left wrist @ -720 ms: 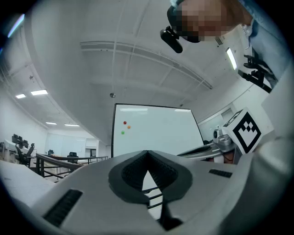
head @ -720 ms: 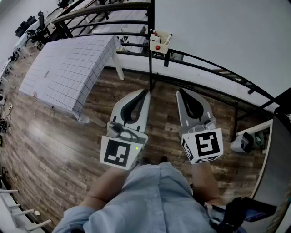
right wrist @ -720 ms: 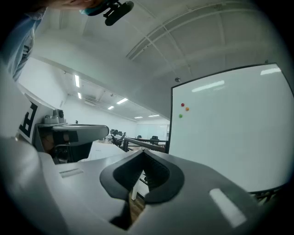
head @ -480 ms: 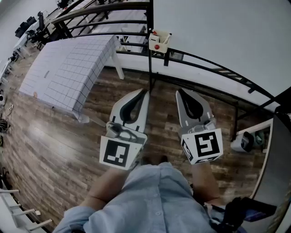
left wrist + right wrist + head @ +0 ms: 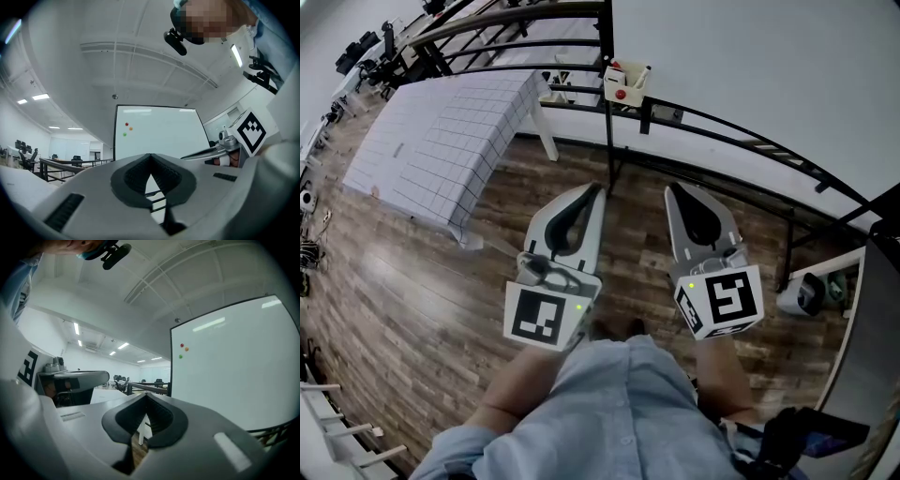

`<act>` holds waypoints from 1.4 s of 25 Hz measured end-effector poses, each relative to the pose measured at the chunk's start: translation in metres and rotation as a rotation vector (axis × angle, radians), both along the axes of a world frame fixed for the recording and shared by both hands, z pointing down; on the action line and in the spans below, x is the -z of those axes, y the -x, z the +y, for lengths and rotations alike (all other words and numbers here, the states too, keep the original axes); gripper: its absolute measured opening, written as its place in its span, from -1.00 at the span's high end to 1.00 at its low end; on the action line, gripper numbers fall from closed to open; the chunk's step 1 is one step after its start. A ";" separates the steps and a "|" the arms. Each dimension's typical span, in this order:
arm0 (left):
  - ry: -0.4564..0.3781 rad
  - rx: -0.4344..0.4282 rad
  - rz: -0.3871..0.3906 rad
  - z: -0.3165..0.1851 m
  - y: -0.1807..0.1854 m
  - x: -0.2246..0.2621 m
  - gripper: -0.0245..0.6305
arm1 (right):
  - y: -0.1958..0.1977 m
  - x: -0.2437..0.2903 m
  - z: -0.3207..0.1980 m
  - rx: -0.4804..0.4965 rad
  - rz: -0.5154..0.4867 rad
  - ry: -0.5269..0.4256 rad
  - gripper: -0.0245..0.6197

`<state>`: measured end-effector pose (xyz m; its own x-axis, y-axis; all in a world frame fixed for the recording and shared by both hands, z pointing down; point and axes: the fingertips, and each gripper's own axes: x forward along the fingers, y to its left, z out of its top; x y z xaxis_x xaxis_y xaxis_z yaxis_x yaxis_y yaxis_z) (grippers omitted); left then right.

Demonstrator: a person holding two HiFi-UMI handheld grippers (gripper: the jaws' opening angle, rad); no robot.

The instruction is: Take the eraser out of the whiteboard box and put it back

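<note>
The whiteboard box (image 5: 625, 82) is a small white holder on the lower frame of the whiteboard (image 5: 769, 66), with something red and white in it; I cannot make out the eraser for certain. My left gripper (image 5: 602, 190) and right gripper (image 5: 670, 190) hang side by side over the wooden floor, well short of the box and pointing towards it. Both are shut with nothing between the jaws. In the left gripper view the closed jaws (image 5: 150, 157) face the whiteboard (image 5: 154, 133). The right gripper view shows its jaws (image 5: 146, 397) closed too, beside the whiteboard (image 5: 234, 376).
A table under a grid-patterned cloth (image 5: 441, 131) stands at the left. A black railing (image 5: 731, 131) runs along the foot of the whiteboard. A small white device (image 5: 802, 292) sits low at the right. Three coloured magnets (image 5: 126, 129) dot the board.
</note>
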<state>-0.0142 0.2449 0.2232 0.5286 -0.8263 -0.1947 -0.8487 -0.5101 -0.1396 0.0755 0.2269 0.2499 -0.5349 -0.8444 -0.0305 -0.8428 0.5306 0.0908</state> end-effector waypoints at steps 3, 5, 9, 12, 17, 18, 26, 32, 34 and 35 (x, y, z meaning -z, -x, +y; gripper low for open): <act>-0.001 0.010 -0.003 -0.001 -0.008 -0.002 0.93 | -0.008 -0.004 -0.002 0.016 0.003 0.009 0.92; 0.001 0.021 -0.005 -0.002 -0.012 -0.003 0.93 | -0.012 -0.006 -0.003 0.032 0.004 0.012 0.92; 0.009 0.053 -0.002 -0.003 -0.015 -0.002 0.93 | -0.020 -0.005 -0.002 0.060 0.010 0.020 0.92; 0.011 0.068 -0.006 -0.003 -0.027 0.007 0.93 | -0.035 0.000 -0.003 0.066 0.009 0.031 0.92; 0.028 0.076 -0.009 -0.019 -0.017 -0.012 0.93 | -0.022 -0.020 -0.020 0.082 0.006 0.046 0.92; 0.030 0.073 -0.008 -0.023 -0.015 -0.015 0.93 | -0.019 -0.023 -0.025 0.082 0.006 0.048 0.92; 0.045 0.054 0.008 -0.092 -0.004 -0.026 0.93 | -0.005 -0.032 -0.091 0.074 0.031 0.068 0.92; 0.038 0.037 0.022 -0.159 0.015 -0.022 0.93 | 0.015 -0.025 -0.160 0.060 0.035 0.057 0.92; 0.027 0.032 0.022 -0.178 0.023 -0.017 0.93 | 0.024 -0.020 -0.180 0.059 0.036 0.053 0.92; 0.021 0.028 0.023 -0.187 0.026 -0.015 0.93 | 0.027 -0.018 -0.189 0.056 0.039 0.049 0.92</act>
